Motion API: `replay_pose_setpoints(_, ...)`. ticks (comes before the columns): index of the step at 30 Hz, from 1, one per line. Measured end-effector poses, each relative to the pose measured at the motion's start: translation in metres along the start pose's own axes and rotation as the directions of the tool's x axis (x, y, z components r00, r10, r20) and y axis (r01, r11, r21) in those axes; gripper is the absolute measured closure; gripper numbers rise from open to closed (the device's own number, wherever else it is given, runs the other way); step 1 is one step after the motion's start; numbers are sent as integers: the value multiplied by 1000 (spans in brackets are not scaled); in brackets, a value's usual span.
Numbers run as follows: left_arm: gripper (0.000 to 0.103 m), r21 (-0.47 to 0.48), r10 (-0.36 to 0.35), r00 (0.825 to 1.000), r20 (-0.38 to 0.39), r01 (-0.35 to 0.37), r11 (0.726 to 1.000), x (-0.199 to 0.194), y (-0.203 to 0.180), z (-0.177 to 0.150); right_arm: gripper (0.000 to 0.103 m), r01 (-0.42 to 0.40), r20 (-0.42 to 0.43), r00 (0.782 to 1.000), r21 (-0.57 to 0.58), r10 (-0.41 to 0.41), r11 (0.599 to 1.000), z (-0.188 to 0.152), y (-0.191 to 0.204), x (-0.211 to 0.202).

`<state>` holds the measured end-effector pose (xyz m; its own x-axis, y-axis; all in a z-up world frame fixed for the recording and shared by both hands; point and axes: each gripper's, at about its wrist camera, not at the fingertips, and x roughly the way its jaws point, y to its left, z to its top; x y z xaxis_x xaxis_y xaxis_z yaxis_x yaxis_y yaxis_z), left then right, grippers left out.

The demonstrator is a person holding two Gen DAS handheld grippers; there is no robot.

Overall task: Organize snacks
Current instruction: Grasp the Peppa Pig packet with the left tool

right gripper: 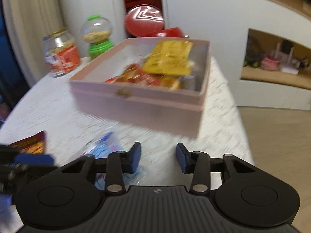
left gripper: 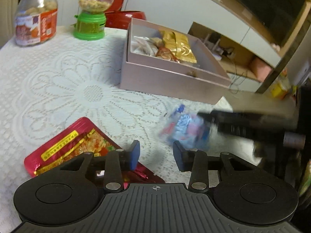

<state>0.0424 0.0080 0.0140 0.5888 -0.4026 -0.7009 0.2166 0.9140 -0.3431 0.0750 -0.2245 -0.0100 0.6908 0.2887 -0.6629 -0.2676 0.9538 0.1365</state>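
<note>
**Snack table, both tongs over the lace cloth**

White lace tablecloth [left gripper: 64, 81] on a table; pale wall and open shelving behind. Right wrist view is motion-blurred.

Far side: pink box [left gripper: 171, 77], lid off, holding a gold packet [left gripper: 179, 47] and a red-orange packet [right gripper: 143, 77], plus pale wrappers. Far left: glass jar [left gripper: 36, 17] with an orange label, and beside it a green candy dispenser [left gripper: 91, 11] with a clear globe. Red round containers [left gripper: 126, 17] stand behind the box.

Near side: red foil packet [left gripper: 64, 147] lies flat on the cloth, partly under the left gripper [left gripper: 156, 154]. To its right a clear blue-and-pink printed packet [left gripper: 184, 128], blurred, just in front of the box.

Left gripper: jaws partly open, nothing between the pads; bare cloth shows in the gap.

Right gripper [right gripper: 158, 158]: jaws partly open, empty. The blue-and-pink packet lies just left of and under its left finger; contact cannot be told.
</note>
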Motion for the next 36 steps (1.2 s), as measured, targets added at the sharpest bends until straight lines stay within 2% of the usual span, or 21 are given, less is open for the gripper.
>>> replay_pose_setpoints(3, 61, 2, -25, 1000, -1, 25, 1000, -2, -5, 1, 63, -88, -10, 996, -13, 88, 996, -19, 7, -19)
replay_pose_setpoints(5, 61, 31, -8, 1000, 10, 8, 999, -1, -16, 0, 63, -146, -16, 989, 0, 146, 989, -29, 5, -31)
replay_pose_setpoints(6, 61, 59, 9, 1000, 23, -10, 998, -2, -24, -2, 63, -146, -5, 989, 11, 146, 989, -34, 2, -37)
replay_pose_setpoints(8, 61, 131, 36, 998, 49, -42, 990, -4, -40, -7, 61, -94, 27, 995, 27, 93, 995, -41, -2, -45)
replay_pose_setpoints(10, 59, 206, 60, 997, 56, -70, 976, -2, -57, -12, 51, -10, 64, 998, 57, 6, 998, -46, -11, -51)
replay_pose_setpoints(12, 58, 280, 96, 994, 53, -107, 954, 4, -74, -18, 48, 40, 90, 995, 113, -50, 993, -50, -23, -53)
replay_pose_setpoints(15, 56, 354, 148, 987, 64, -161, 921, 16, -92, -26, 45, 25, 114, 992, 194, -48, 981, -52, -37, -57)
replay_pose_setpoints(16, 51, 358, 149, 987, 62, -161, 920, 18, -95, -26, 40, 23, 126, 991, 213, -51, 977, -53, -41, -58)
replay_pose_setpoints(19, 38, 346, 130, 991, 40, -136, 928, 22, -98, -24, 38, 6, 137, 990, 260, -43, 966, -56, -51, -58)
replay_pose_setpoints(22, 40, 324, 129, 991, 46, -137, 936, 20, -94, -23, 38, -6, 146, 989, 288, -38, 958, -58, -57, -61)
replay_pose_setpoints(25, 42, 263, 192, 977, 95, -211, 942, 12, -84, -21, 37, -11, 153, 987, 307, -38, 952, -60, -58, -63)
replay_pose_setpoints(26, 42, 237, 208, 974, 88, -223, 945, 11, -80, -19, 37, -12, 155, 987, 311, -39, 950, -61, -58, -63)
replay_pose_setpoints(28, 42, 197, 206, 977, 49, -211, 957, 16, -73, -15, 37, -11, 156, 987, 313, -40, 950, -61, -58, -62)
replay_pose_setpoints(30, 39, 172, 173, 985, 24, -174, 970, 22, -73, -12, 36, -10, 153, 987, 314, -40, 949, -61, -56, -62)
replay_pose_setpoints(32, 35, 189, 153, 988, 23, -155, 970, 30, -78, -9, 35, -12, 152, 988, 315, -38, 949, -61, -57, -62)
replay_pose_setpoints(34, 28, 199, 141, 989, 32, -145, 969, 40, -81, -7, 34, -8, 149, 988, 318, -42, 948, -61, -57, -61)
replay_pose_setpoints(36, 26, 238, 164, 986, 33, -167, 957, 51, -86, -8, 33, -5, 144, 989, 322, -44, 947, -61, -58, -61)
